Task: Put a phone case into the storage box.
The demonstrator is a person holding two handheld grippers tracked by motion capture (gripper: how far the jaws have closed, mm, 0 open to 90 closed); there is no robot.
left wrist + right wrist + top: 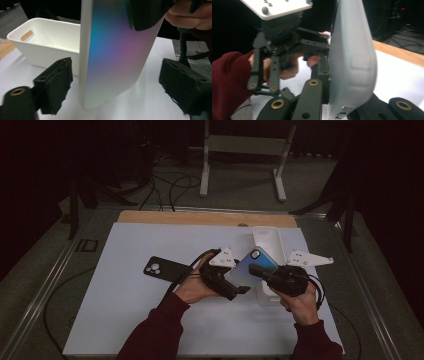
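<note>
The high view shows the right tongs clamped on a shiny phone case and holding it up in the air, above the worktop. The left tongs stand wide apart, one black pad on each side of the case, and the pads do not press on it. Behind the case sits a white bin. A black phone case lies flat, well off to the side of the left tongs. The shiny case looks light, thin and a bit bendy, and its smooth back may slip. I would grab it by its long side edges, near the bottom end.
</note>
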